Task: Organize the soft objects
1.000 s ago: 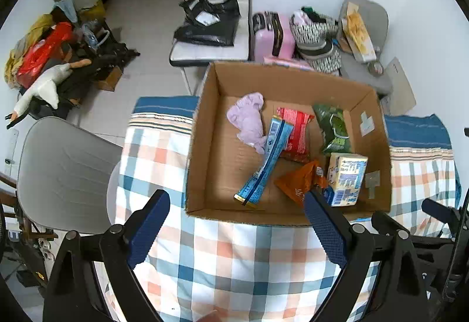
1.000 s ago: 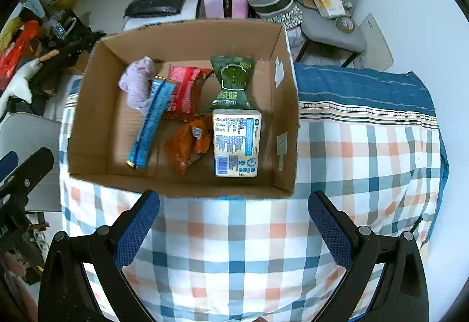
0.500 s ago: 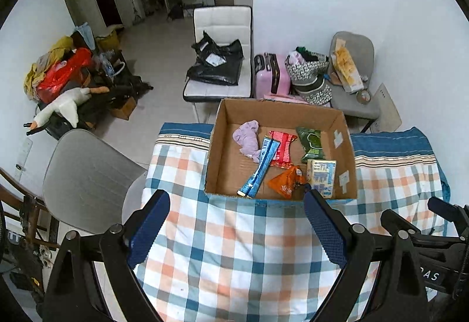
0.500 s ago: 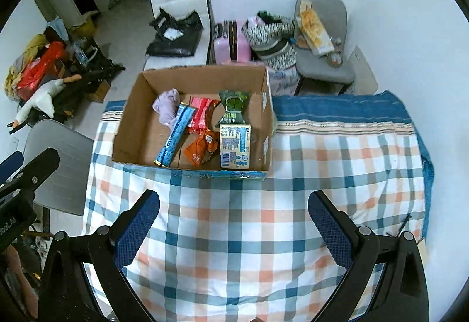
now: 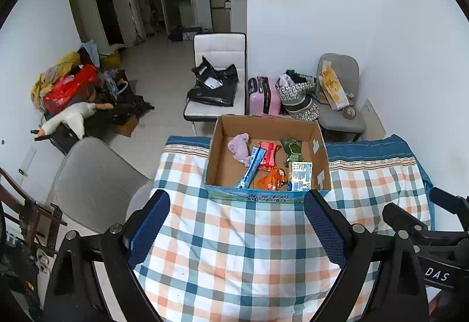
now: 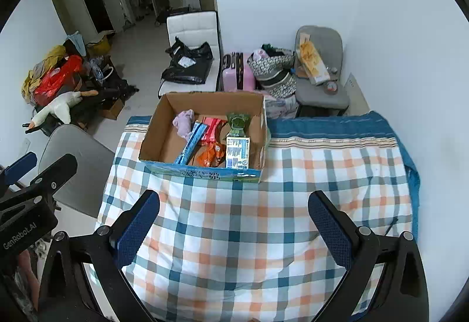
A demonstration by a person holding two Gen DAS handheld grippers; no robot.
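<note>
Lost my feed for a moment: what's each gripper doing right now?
Left gripper: open, holding nothing, above the checked cloth.
Right gripper: open, holding nothing.

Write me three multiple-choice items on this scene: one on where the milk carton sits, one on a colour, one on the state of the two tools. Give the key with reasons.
1. Where in the cardboard box is the milk carton?
A. near-right corner
B. far-left corner
C. outside, on the cloth

2. What colour is the crumpled soft cloth in the box?
A. bright yellow
B. pale purple
C. black

3. How do the left tool and the right tool stand?
A. both shut on snacks
B. one open, one shut
C. both open and empty

Key: 1 A, the carton stands against the near wall by the right side. 2 B, it shows lilac beside the long blue packet. 3 C, each view shows wide-apart fingers over the checked tablecloth with nothing between them.
</note>
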